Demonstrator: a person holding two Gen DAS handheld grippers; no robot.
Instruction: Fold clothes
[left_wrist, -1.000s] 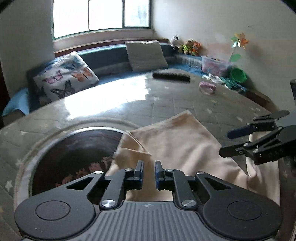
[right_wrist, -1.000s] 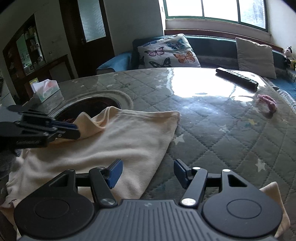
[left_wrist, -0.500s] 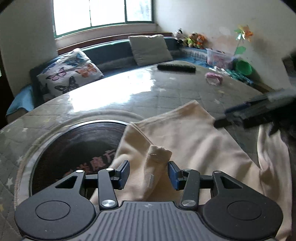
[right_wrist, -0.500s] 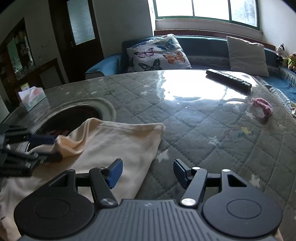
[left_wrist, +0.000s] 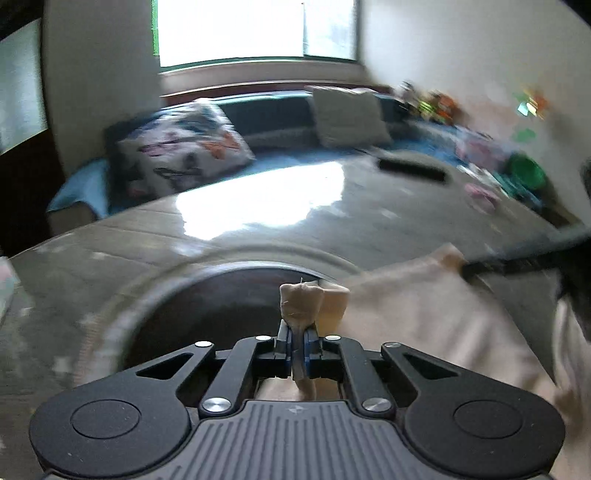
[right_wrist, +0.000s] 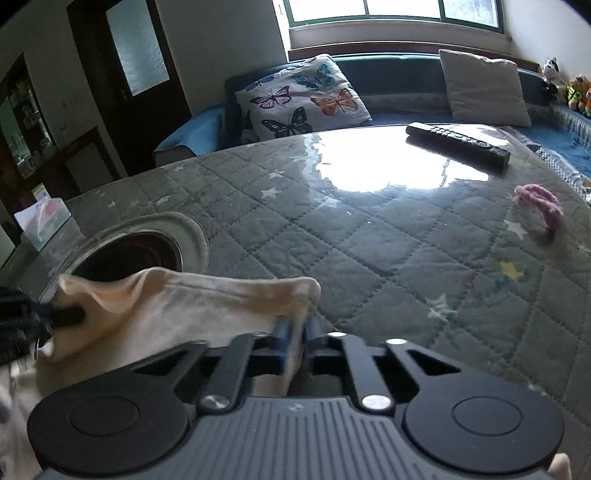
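A cream garment (left_wrist: 417, 317) lies on the quilted grey table, partly over a round dark opening. My left gripper (left_wrist: 298, 341) is shut on a bunched corner of it (left_wrist: 301, 299). My right gripper (right_wrist: 297, 332) is shut on the garment's other near corner (right_wrist: 295, 291). The cloth (right_wrist: 177, 306) stretches between the two. The left gripper shows blurred at the left edge of the right wrist view (right_wrist: 33, 321). The right gripper shows blurred at the right of the left wrist view (left_wrist: 517, 258).
A round dark opening (right_wrist: 136, 254) is set in the table (right_wrist: 369, 240). A black remote (right_wrist: 458, 144) and a pink hair tie (right_wrist: 539, 199) lie further back. A tissue box (right_wrist: 44, 221) stands at the left. A sofa with a butterfly cushion (right_wrist: 303, 99) runs behind.
Both grippers have closed on corners of the cream garment. The left one was open around a bunched corner, the right one open above the cloth edge. Both views have shifted.
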